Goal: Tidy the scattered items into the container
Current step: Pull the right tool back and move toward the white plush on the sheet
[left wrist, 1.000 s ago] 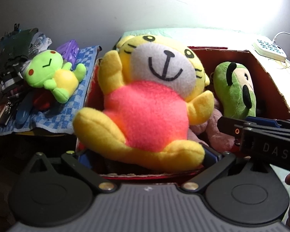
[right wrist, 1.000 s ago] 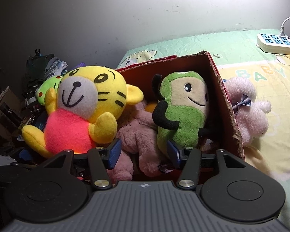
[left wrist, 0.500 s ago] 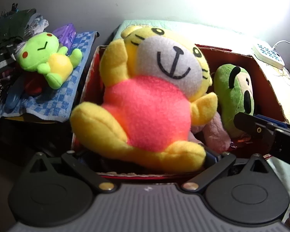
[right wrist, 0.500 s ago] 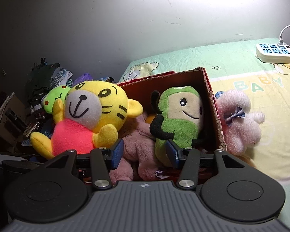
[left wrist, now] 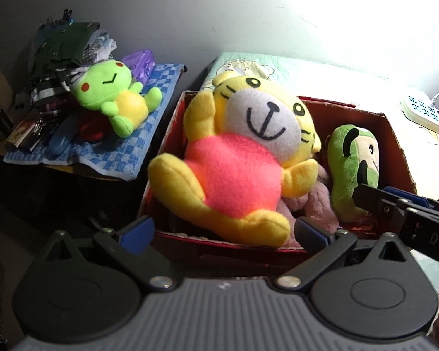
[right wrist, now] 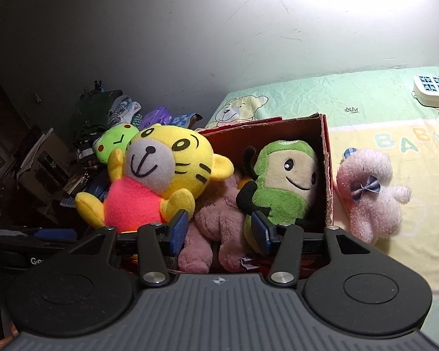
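Box (right wrist: pixel 326 158) on green-yellow sheet (right wrist: pixel 365 102); grey wall (right wrist: pixel 190 44) behind.

Bed sheet (right wrist: pixel 351 99) carries box (right wrist: pixel 326 158), pink plush (right wrist: pixel 368 193), power strip (right wrist: pixel 433 89).

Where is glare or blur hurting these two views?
Left wrist view: glare washes out the top right wall and bed; the tiger is slightly soft. Right wrist view: glare only on the upper wall, dark left side, toys sharp; fisheye bends both.
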Motion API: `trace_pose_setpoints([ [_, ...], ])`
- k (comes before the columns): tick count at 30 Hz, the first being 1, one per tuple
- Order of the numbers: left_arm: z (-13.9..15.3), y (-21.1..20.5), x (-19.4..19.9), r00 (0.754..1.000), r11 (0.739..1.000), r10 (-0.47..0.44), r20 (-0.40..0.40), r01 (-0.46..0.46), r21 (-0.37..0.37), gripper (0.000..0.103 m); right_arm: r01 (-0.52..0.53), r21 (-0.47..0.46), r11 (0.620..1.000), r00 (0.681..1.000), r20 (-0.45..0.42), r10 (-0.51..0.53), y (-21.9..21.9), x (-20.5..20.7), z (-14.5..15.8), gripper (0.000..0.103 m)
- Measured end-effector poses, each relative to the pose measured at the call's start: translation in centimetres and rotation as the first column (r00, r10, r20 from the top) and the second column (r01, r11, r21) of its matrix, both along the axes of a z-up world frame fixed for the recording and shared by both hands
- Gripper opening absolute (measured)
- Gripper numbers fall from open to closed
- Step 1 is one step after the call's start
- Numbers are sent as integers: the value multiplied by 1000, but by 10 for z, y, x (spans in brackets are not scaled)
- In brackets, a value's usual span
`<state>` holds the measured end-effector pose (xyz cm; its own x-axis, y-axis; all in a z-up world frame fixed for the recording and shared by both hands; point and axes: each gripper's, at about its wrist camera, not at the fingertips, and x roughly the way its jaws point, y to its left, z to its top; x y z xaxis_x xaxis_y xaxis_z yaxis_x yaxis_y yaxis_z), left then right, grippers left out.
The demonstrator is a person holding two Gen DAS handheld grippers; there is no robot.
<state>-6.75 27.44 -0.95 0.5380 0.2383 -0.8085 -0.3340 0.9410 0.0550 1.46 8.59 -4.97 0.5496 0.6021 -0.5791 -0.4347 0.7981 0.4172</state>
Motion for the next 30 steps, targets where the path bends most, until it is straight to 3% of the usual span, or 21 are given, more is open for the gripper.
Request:
trace_pose_setpoints([
  [14,16,-63,2,999,998,-6,54,3,62,102,-24,98,995,1000,9,23,-59,1,7,51],
  [22,18,-101,14,992,994,-101,78,98,38,102,65,122,990,998,-19,-64,-108,8,0,51],
  [30,20,-155,22,953,962,-268,140,273,-20,102,184,109,977,980,-101,-173,-160,20,-23,51],
])
